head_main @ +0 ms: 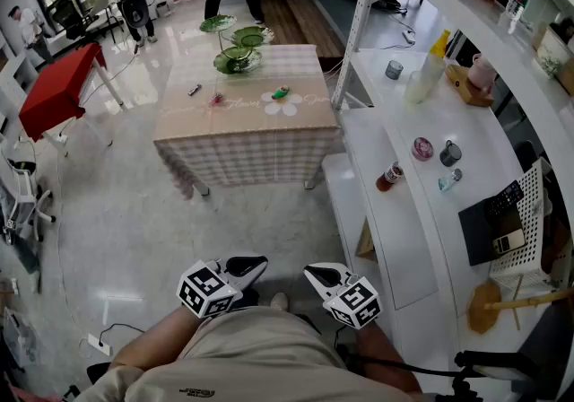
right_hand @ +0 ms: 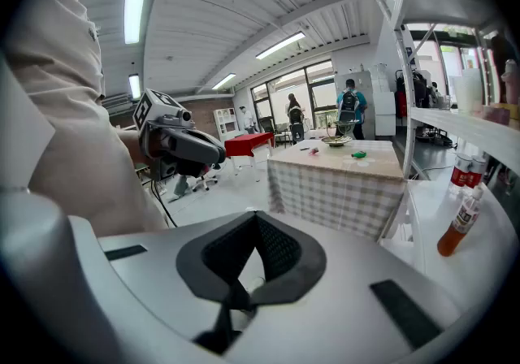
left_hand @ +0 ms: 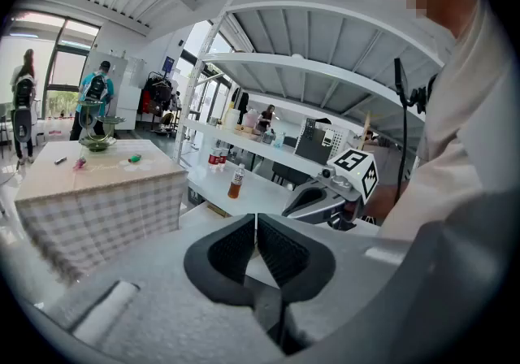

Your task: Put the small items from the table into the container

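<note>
By the torso (head_main: 260, 360), left gripper (head_main: 254, 263) and right gripper (head_main: 316, 274) closed, empty, red table (head_main: 56, 86) only in head, right gripper views

Green item (head_main: 282, 92), pink item (head_main: 216, 100) (both on table (head_main: 242, 126))

You wear a loose beige fabric shirt (head_main: 242, 346) with a small dark print (head_main: 192, 391) on it. Your left gripper (head_main: 256, 260) and right gripper (head_main: 310, 271) each have a smooth pale grey moulded shell that ends in black jaw tips. Each also carries a white cube with black square markers (head_main: 206, 291). Seen along each gripper, the black ribbed pads (left_hand: 231, 250) sit in a dark, rounded recess. A thin black cable (head_main: 395, 364) runs beside your right arm.
</note>
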Action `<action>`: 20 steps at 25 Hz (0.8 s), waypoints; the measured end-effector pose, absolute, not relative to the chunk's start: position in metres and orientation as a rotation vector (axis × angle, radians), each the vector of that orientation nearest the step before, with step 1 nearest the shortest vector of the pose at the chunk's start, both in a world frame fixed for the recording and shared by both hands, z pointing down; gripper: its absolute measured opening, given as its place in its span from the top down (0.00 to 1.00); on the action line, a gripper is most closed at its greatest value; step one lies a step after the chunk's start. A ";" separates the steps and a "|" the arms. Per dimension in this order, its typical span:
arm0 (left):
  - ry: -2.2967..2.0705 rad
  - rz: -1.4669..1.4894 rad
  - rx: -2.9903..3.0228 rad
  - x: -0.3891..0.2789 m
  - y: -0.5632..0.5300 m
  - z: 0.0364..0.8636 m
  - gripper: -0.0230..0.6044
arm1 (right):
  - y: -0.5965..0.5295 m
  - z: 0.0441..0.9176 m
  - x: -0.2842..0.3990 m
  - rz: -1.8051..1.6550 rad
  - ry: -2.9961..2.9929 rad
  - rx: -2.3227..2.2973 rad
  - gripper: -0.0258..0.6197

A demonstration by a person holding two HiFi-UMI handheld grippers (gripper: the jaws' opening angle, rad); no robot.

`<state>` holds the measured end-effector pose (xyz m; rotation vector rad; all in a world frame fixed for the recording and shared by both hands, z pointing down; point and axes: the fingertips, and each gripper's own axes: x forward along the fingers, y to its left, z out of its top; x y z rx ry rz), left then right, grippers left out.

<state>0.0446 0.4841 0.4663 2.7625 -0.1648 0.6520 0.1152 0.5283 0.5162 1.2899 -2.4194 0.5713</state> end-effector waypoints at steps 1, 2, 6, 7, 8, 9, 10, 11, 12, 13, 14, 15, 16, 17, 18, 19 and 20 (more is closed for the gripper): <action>-0.150 0.660 2.768 0.045 0.484 0.466 0.94 | 0.527 0.515 0.116 0.570 -2.416 1.303 0.94; -0.136 0.669 2.774 0.045 0.484 0.466 0.94 | 0.526 0.515 0.116 0.569 -2.412 1.315 0.94; -0.116 0.685 2.796 0.044 0.481 0.465 0.94 | 0.522 0.513 0.117 0.568 -2.401 1.345 0.94; -0.120 0.680 2.796 0.044 0.479 0.464 0.94 | 0.520 0.512 0.118 0.567 -2.400 1.344 0.94; -0.128 0.673 2.794 0.044 0.477 0.464 0.94 | 0.518 0.512 0.118 0.565 -2.400 1.339 0.94; -0.136 0.668 2.792 0.043 0.475 0.464 0.94 | 0.515 0.513 0.117 0.567 -2.401 1.332 0.94; -0.145 0.667 2.790 0.041 0.473 0.464 0.94 | 0.513 0.515 0.117 0.570 -2.402 1.324 0.94; -0.154 0.667 2.790 0.040 0.470 0.465 0.94 | 0.511 0.517 0.116 0.573 -2.403 1.313 0.94; -0.163 0.666 2.790 0.038 0.467 0.465 0.94 | 0.508 0.519 0.115 0.575 -2.402 1.301 0.94; -0.173 0.663 2.790 0.036 0.462 0.465 0.94 | 0.504 0.521 0.113 0.578 -2.401 1.290 0.94; -0.185 0.659 2.788 0.034 0.456 0.465 0.94 | 0.498 0.523 0.112 0.584 -2.400 1.281 0.94; -0.195 0.653 2.783 0.031 0.449 0.466 0.94 | 0.493 0.525 0.110 0.589 -2.399 1.276 0.94; -0.199 0.646 2.774 0.028 0.443 0.467 0.94 | 0.486 0.526 0.109 0.591 -2.397 1.277 0.94; -0.195 0.641 2.764 0.025 0.438 0.469 0.94 | 0.479 0.526 0.109 0.589 -2.394 1.284 0.94; -0.180 0.638 2.757 0.024 0.432 0.471 0.94 | 0.471 0.527 0.109 0.585 -2.389 1.293 0.94; -0.160 0.636 2.753 0.024 0.426 0.474 0.94 | 0.462 0.527 0.109 0.582 -2.386 1.302 0.94; -0.142 0.633 2.751 0.024 0.418 0.475 0.94 | 0.452 0.527 0.109 0.581 -2.383 1.307 0.94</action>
